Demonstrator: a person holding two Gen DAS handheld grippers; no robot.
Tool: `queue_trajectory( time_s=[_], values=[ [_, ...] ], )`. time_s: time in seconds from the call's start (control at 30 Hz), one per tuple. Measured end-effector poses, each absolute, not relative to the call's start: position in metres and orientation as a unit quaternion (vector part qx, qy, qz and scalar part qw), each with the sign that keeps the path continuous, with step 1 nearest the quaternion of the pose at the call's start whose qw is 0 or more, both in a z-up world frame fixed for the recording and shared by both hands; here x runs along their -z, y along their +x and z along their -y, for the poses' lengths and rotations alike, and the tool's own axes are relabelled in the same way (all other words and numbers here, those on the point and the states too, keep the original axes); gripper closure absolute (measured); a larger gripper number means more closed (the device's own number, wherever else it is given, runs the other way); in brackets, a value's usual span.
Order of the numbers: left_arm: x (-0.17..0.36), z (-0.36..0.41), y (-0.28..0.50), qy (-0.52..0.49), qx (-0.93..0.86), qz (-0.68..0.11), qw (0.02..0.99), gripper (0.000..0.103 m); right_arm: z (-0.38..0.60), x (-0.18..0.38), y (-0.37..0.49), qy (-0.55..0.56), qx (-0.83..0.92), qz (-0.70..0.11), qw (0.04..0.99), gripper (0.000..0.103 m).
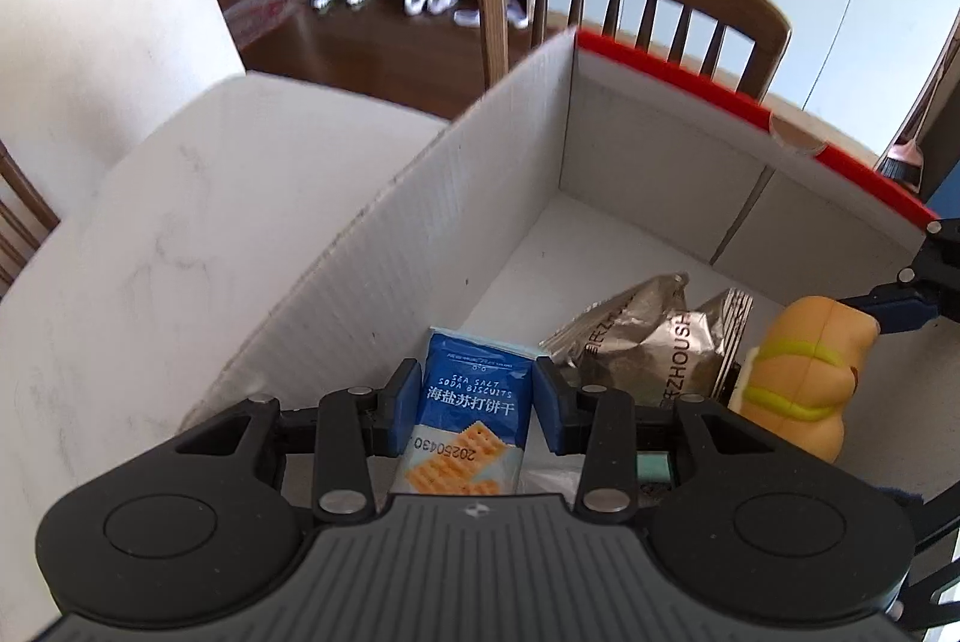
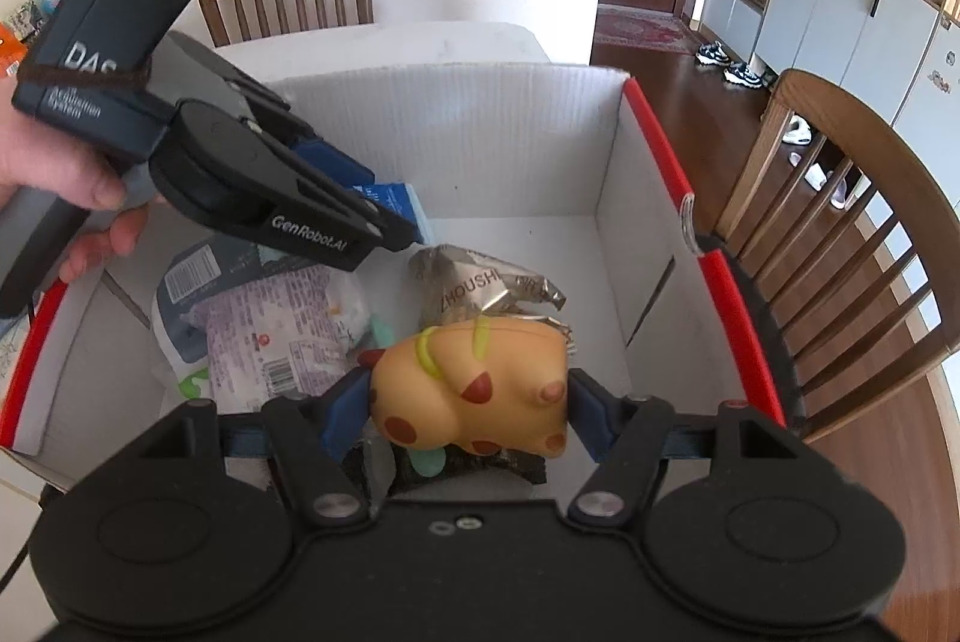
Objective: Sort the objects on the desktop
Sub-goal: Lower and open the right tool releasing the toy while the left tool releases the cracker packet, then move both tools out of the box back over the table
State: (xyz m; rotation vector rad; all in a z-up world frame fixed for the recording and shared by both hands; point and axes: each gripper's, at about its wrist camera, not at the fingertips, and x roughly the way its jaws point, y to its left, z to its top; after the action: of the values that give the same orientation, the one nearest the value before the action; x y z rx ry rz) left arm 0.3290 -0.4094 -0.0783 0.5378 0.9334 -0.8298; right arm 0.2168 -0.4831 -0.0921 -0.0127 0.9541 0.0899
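A blue sea salt soda biscuit packet [image 1: 474,438] stands between the blue pads of my left gripper [image 1: 480,402], which is shut on its sides inside the white cardboard box [image 1: 420,222]. In the right wrist view the same left gripper [image 2: 402,228] reaches into the box [image 2: 480,132] from the left, held by a hand, with the blue packet [image 2: 390,195] at its tip. My right gripper [image 2: 468,405] is shut on a yellow spotted squishy toy [image 2: 480,378], low in the box. That toy [image 1: 798,378] shows at the right in the left wrist view.
A crumpled silver snack bag [image 2: 474,282] lies on the box floor between the two grippers. A purple-printed packet [image 2: 270,336] and a dark package with a barcode [image 2: 192,276] lie at the left. The box has red rims [image 2: 660,150]. Wooden chairs [image 2: 840,222] stand around the white table [image 1: 150,222].
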Motion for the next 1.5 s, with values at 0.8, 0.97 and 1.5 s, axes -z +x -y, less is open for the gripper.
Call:
queue_trajectory(
  time_s=[0.8,0.97,1.5],
  values=[
    [0.06,0.392,0.314,0.235,0.372,-0.418,0.795,0.033,0.485,0.081,0.207,-0.034,-0.027,-0.431,0.901,0.019],
    [0.051,0.383,0.308,0.223,0.367,-0.414,0.802,0.032,0.487,0.07,0.201,-0.033,-0.027,-0.42,0.907,0.018],
    [0.018,0.356,0.267,0.195,0.376,-0.391,0.817,0.032,0.471,0.04,0.173,-0.027,-0.049,-0.397,0.916,0.019]
  ],
)
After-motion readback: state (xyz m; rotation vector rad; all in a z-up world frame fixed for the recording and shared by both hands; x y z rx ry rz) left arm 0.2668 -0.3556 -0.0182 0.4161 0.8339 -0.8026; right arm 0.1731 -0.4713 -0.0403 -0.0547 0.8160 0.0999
